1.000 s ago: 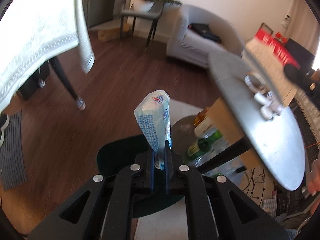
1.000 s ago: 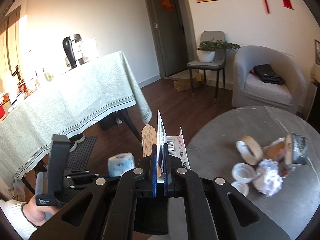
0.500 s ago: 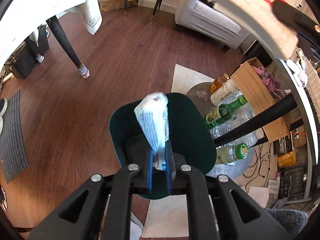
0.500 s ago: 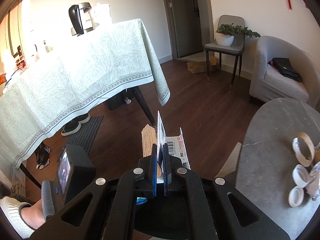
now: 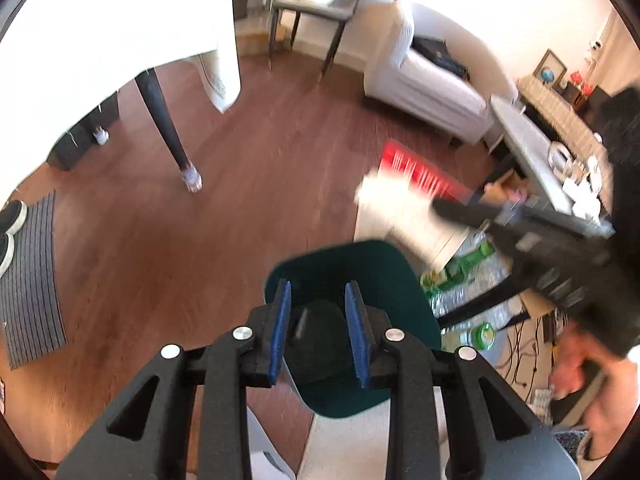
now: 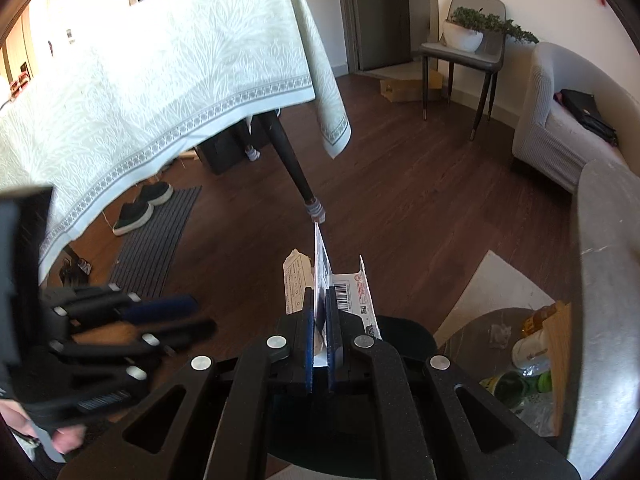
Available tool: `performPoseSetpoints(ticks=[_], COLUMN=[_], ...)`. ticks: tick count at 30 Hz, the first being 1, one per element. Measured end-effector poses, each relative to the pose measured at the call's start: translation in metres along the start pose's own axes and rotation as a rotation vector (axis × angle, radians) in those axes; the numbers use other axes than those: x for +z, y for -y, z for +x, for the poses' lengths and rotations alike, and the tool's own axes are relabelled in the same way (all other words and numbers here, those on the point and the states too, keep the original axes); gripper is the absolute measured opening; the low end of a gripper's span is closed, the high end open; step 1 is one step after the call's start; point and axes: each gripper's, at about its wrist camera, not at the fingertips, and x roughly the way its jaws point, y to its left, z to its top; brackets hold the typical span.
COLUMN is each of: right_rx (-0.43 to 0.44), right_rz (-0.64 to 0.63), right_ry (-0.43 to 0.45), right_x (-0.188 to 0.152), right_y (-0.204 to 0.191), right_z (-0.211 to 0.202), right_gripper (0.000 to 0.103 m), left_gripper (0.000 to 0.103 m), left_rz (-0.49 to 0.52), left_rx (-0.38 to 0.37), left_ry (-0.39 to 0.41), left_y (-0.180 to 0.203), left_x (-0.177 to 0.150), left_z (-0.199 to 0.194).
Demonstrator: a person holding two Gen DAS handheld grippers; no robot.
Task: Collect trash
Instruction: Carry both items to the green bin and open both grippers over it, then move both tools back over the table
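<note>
My left gripper is open and empty, right above the dark green trash bin on the floor. My right gripper is shut on a flattened white and red carton and holds it above the same bin. In the left wrist view the right gripper comes in from the right with the carton, blurred, just beyond the bin. The left gripper shows blurred at the left of the right wrist view. Several pieces of trash lie on the round grey table.
Bottles and a wooden box lie under the round table. A dining table with a pale cloth, its dark leg, shoes on a mat, a grey armchair and a chair with a plant stand around.
My left gripper has opened; the blue and white packet it held is gone from it. My right gripper has moved with the carton to above the bin.
</note>
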Motion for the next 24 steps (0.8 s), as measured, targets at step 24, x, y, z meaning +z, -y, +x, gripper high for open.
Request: performPoseSetpoints(ticks=[24], right_rx=[-0.080], right_rz=[-0.033], right_ry=[-0.276], right_x=[-0.077], right_y=[0.023], right_z=[0.044], right_gripper=[0.032], left_gripper=[0.014], left_rz=[0.012], left_rx=[-0.116], left_ry=[0.256], left_y=[0.052], left_x=[0.036], left_z=[-0.072])
